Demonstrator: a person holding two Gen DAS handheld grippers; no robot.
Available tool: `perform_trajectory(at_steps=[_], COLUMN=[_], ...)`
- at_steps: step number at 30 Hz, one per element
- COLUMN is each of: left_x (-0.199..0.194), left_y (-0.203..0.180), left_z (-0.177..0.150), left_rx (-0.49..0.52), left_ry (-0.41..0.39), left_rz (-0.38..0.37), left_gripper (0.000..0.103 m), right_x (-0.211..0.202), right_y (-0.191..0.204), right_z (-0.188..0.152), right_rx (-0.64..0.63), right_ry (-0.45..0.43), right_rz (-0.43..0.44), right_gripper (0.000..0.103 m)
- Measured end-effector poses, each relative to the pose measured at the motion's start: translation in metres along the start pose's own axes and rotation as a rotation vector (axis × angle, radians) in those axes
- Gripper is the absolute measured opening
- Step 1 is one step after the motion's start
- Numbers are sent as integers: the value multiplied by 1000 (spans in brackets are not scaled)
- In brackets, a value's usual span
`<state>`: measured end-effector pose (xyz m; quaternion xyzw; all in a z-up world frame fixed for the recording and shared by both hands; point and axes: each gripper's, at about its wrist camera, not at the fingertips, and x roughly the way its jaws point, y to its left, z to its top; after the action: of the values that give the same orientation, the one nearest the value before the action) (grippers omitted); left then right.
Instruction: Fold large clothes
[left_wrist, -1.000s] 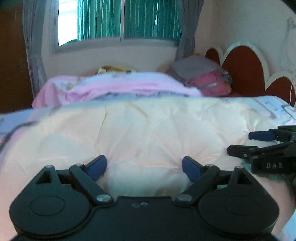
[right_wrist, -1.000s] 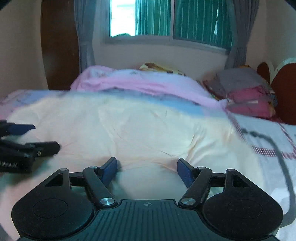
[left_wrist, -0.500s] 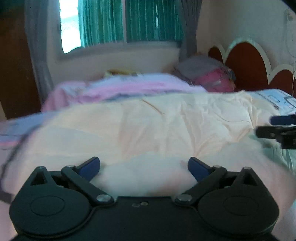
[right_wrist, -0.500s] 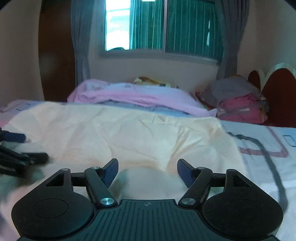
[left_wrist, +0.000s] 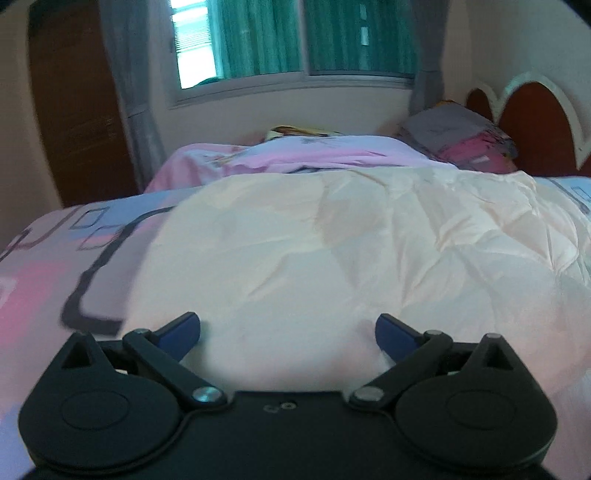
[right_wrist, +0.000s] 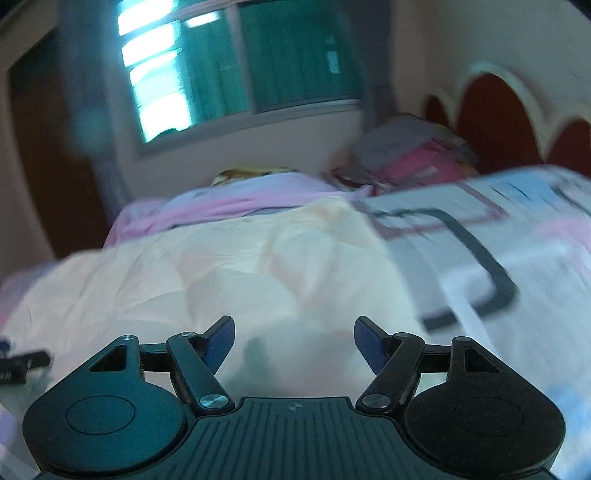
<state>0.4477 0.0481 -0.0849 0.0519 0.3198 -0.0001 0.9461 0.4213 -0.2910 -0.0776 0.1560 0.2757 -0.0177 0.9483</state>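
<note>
A large pale cream garment (left_wrist: 332, 251) lies spread and creased across the bed; it also shows in the right wrist view (right_wrist: 229, 280). My left gripper (left_wrist: 288, 330) is open, its blue-tipped fingers wide apart over the garment's near left part, holding nothing. My right gripper (right_wrist: 294, 341) is open too, over the garment's near right part, close to its right edge. The left gripper's black tip (right_wrist: 22, 363) shows at the far left of the right wrist view.
The bed has a patterned pink, blue and white sheet (left_wrist: 55, 258), also in the right wrist view (right_wrist: 498, 251). A pink and lilac blanket (left_wrist: 295, 155) and stacked pillows (left_wrist: 465, 136) lie at the far side. A red scalloped headboard (left_wrist: 532, 122) is at right.
Both grippers have swung apart: the left view has turned left, the right view right and tilted. The right gripper has left the left wrist view. Both stay open.
</note>
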Motion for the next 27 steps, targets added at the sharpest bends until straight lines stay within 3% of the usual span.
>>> perform_trajectory(at_steps=[5, 7, 16, 19, 24, 27], left_x=[-23, -35, -56, -55, -36, -22], left_y=[10, 14, 37, 48, 79, 96], left_z=[-10, -16, -48, -53, -72, -82], left_rx=[-49, -61, -190, -304, -666, -864], left_ry=[2, -4, 41, 56, 83, 59], left_rz=[49, 56, 71, 7, -205, -286], left_gripper=[102, 102, 102, 99, 94, 93], right_x=[-33, -41, -65, -60, -50, -45], right_y=[-31, -42, -69, -73, -79, -80], right_z=[-11, -17, -37, -39, -46, -47], right_rx=[103, 172, 415, 506, 693, 747], right_ry=[-2, 12, 67, 94, 127, 128], right_rz=[-36, -26, 81, 121, 195, 197], right_gripper=[73, 83, 83, 83, 83, 83])
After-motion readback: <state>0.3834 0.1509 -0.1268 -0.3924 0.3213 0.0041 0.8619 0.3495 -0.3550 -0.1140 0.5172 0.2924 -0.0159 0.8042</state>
